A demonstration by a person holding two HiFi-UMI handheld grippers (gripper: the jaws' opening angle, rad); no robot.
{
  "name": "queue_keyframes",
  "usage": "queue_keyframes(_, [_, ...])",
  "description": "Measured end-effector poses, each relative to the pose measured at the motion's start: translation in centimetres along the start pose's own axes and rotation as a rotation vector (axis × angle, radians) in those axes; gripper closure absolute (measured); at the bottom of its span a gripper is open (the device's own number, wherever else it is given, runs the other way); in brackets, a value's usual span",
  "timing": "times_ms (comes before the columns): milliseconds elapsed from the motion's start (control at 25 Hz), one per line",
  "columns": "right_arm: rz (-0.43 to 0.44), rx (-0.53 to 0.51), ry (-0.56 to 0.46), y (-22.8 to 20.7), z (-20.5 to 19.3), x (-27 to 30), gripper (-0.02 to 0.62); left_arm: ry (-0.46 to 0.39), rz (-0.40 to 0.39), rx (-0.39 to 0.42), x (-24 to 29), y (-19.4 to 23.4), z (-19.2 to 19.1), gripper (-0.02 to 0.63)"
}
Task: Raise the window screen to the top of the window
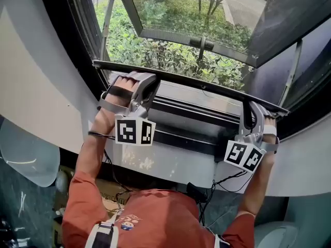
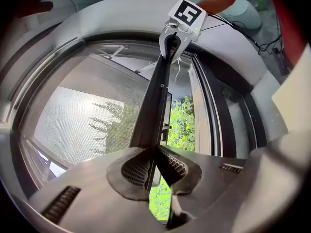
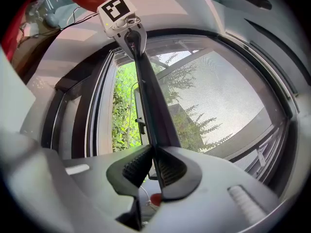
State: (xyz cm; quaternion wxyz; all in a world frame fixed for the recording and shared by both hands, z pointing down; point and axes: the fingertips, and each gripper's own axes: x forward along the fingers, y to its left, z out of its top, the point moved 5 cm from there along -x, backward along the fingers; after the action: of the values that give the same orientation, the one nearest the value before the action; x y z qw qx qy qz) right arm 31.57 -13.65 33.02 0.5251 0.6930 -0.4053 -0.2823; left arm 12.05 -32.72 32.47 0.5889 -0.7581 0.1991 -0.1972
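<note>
The window screen's dark bottom rail (image 1: 196,82) runs across the window opening, slanting from upper left to lower right. My left gripper (image 1: 135,79) is shut on the rail near its left end, and my right gripper (image 1: 253,109) is shut on it near its right end. In the left gripper view the ribbed pads (image 2: 136,168) pinch the rail's (image 2: 155,101) edge, with grey mesh (image 2: 82,120) to its left. In the right gripper view the right gripper (image 3: 153,166) clamps the same rail (image 3: 150,106), with mesh (image 3: 218,96) on the right.
Below the rail lie the dark sill tracks (image 1: 181,119). Outside, an open sash with a handle (image 1: 201,43) hangs over green bushes (image 1: 155,50). A curved white wall (image 1: 41,87) frames the window. Cables (image 1: 207,190) trail near the person's red shirt.
</note>
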Motion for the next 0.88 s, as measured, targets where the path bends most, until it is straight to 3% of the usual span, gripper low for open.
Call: queue_keyframes(880, [-0.141, -0.084, -0.017, -6.1, 2.1, -0.2, 0.554, 0.012, 0.185, 0.070, -0.4, 6.2, 1.6, 0.565])
